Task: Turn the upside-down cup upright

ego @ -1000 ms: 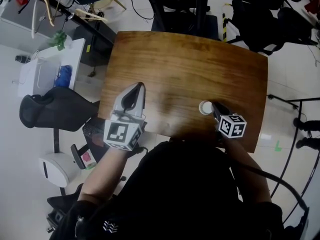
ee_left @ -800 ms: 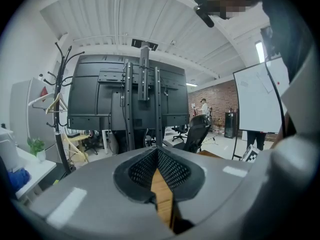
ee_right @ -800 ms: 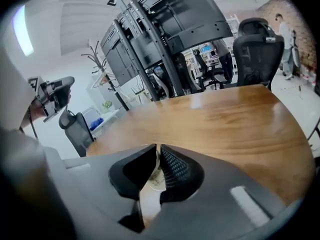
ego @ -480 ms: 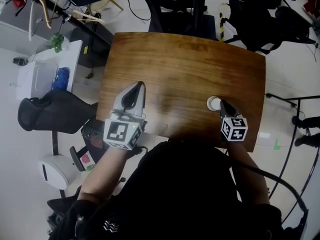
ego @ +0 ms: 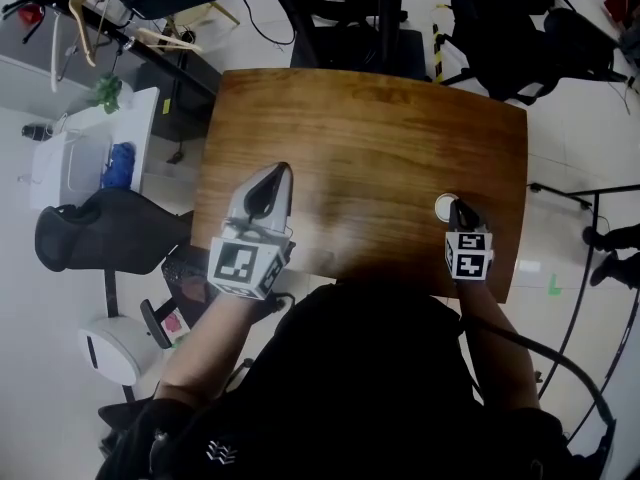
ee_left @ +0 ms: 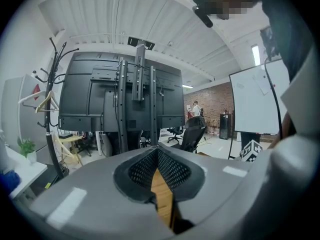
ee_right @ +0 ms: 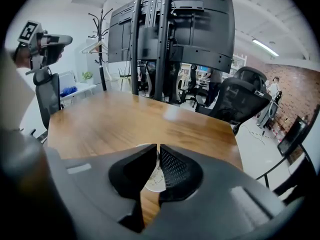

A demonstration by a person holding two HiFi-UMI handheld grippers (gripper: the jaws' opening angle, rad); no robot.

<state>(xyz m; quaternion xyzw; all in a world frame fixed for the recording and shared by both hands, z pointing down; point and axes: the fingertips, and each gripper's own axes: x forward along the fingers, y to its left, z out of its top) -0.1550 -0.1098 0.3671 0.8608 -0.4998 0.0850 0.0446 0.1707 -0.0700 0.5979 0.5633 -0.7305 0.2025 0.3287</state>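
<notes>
Torso (ego: 360, 388) in dark clothing fills the head view at 6 o'clock and hides the near edge of the wooden table (ego: 370, 133). Left gripper (ego: 274, 176) hovers over the table's 8 o'clock corner, and its own view shows the pads pressed together at the tip (ee_left: 158, 151) with nothing between them, only a sliver of wood below. Over at 4 o'clock on the tabletop, right gripper (ego: 456, 206) angles down onto the white cup (ego: 444, 207), close to the table's right edge. Its jaws have just been closing, and in the right gripper view they stand a hair apart (ee_right: 158, 149), pinching the cup (ee_right: 152, 183) by its wall! Most of the cup sits hidden behind the dark pads there; only a pale crescent with faint print peeks through, so which way up it stands is hard to make out, and from above it reads as a small white disc. Beyond the far edge at 12 o'clock, a black monitor stand (ee_right: 175, 29) looms, its base cut off by the table.
</notes>
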